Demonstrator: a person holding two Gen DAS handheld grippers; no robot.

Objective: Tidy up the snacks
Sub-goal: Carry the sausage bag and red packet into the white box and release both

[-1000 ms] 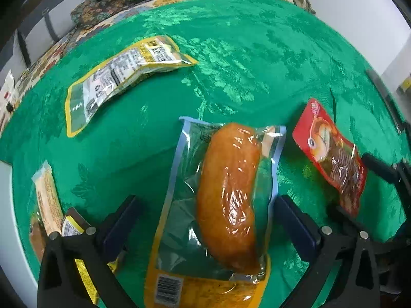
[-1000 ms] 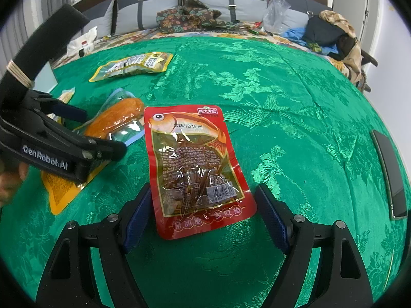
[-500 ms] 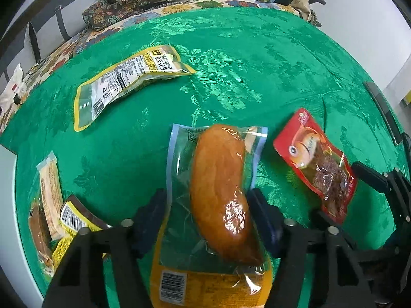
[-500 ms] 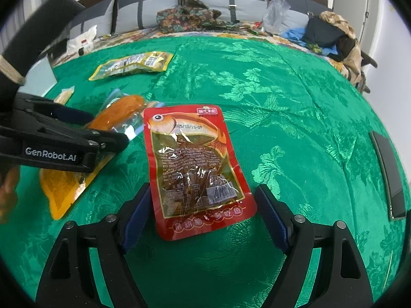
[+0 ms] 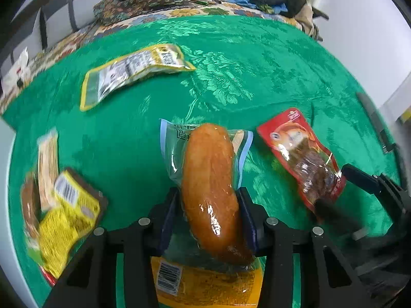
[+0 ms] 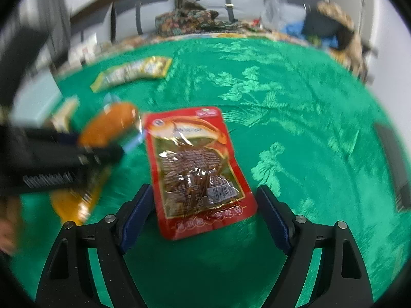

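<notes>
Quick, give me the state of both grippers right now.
Left gripper: shut on the sausage packet.
Right gripper: open, fingers either side of the red fish snack pouch, not gripping it.

Left gripper point(image 5: 209, 218) jaws pinch the bread packet point(image 5: 208, 179) — red pouch point(image 5: 303, 159) beside it.
</notes>
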